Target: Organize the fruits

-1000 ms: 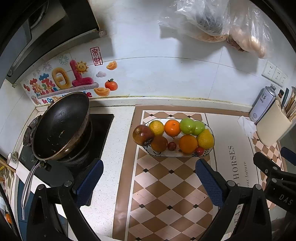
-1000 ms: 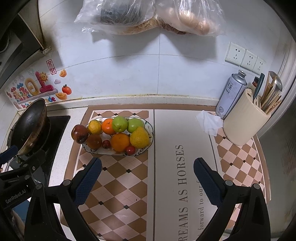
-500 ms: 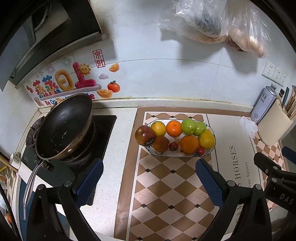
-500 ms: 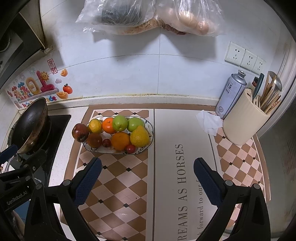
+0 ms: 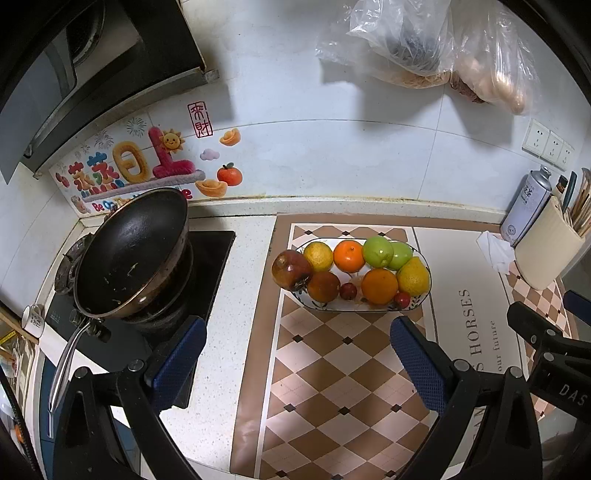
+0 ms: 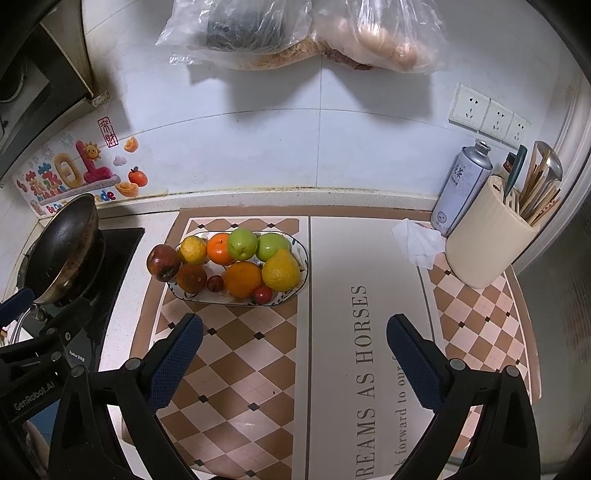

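Observation:
An oval patterned plate (image 5: 424,298) (image 6: 303,258) sits on a checkered mat and holds several fruits: oranges (image 5: 379,286) (image 6: 243,278), green apples (image 5: 377,251) (image 6: 242,244), yellow citrus (image 5: 413,277) (image 6: 280,270) and small red fruits (image 5: 348,291). A dark red pomegranate (image 5: 291,270) (image 6: 163,262) leans over the plate's left end. My left gripper (image 5: 297,343) is open and empty, held above the mat in front of the plate. My right gripper (image 6: 294,341) is open and empty, in front of the plate and to its right.
A black wok (image 5: 131,253) (image 6: 64,245) rests on the stove at left. A cream utensil holder (image 6: 487,243), a spray can (image 6: 461,186) and a crumpled tissue (image 6: 419,242) stand at right. Plastic bags (image 6: 295,33) hang on the tiled wall.
Both grippers have drawn back slightly from the plate, which looks a little smaller and farther. Nothing on the counter has moved. Both stay open.

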